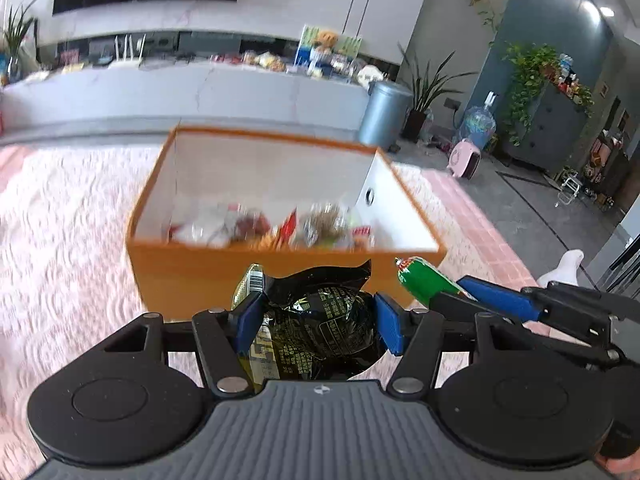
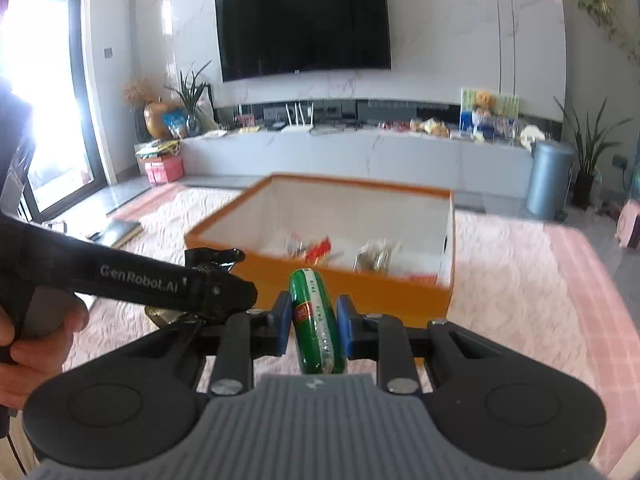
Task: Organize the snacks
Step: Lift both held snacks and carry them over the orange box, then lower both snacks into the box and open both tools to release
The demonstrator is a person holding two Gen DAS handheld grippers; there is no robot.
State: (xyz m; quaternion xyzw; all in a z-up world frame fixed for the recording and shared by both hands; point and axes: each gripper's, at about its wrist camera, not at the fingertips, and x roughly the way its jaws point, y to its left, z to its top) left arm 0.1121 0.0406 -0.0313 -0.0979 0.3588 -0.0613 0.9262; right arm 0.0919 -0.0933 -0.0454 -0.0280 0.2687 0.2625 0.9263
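My left gripper [image 1: 316, 320] is shut on a black snack bag [image 1: 320, 328] with a yellow-green edge, held just in front of the orange box's [image 1: 240, 276] near wall. My right gripper [image 2: 314, 322] is shut on a green sausage stick [image 2: 316, 320], which points toward the orange box [image 2: 360, 292]. In the left wrist view the right gripper [image 1: 444, 300] comes in from the right with the green sausage [image 1: 420, 280] sticking out. The left gripper's body [image 2: 160, 284] crosses the right wrist view at the left, a hand [image 2: 36, 328] on its handle. Several wrapped snacks [image 1: 280, 228] lie inside the box.
The box stands on a pink fluffy rug [image 1: 68, 220]. Behind it runs a long grey TV cabinet [image 2: 360, 156] under a wall TV [image 2: 304, 24]. A grey bin [image 1: 384, 112] and potted plants [image 1: 432, 92] stand at the right. A white-socked foot [image 1: 564, 268] shows at the right.
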